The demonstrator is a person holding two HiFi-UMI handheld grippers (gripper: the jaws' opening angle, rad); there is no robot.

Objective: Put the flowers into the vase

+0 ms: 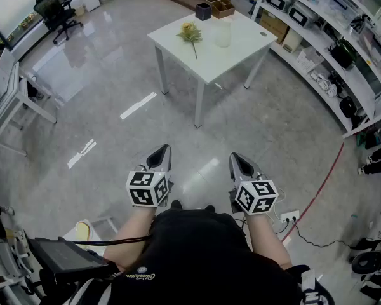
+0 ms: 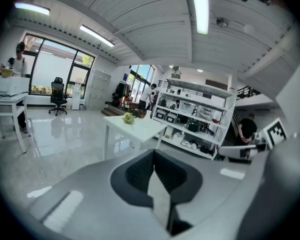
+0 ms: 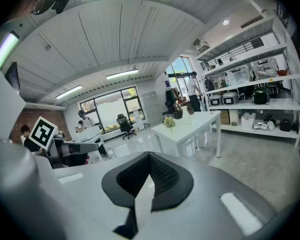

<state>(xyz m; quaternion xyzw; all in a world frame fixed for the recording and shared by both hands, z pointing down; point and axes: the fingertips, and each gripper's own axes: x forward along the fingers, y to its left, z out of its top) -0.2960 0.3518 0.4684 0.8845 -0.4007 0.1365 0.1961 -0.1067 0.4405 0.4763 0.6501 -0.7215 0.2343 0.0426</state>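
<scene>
With jaws pressed together and empty, the left gripper (image 1: 160, 151) and right gripper (image 1: 238, 159) are far from the flowers (image 1: 190, 33); hasty reaching could topple the vase (image 1: 223, 33).

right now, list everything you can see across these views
table: 1, white, mid-room
flowers: 1 bunch, yellow-green, lying on table
vase: 1, clear, on table right of flowers
boxes: 2, one dark, one brown, table's far edge
chair: 1, black, far left
shelves: 1 run, white, along right wall
cable: 1, red, floor at right
left tool: 1, grey, shut and empty, far from table
right tool: 1, grey, shut and empty, beside left tool
</scene>
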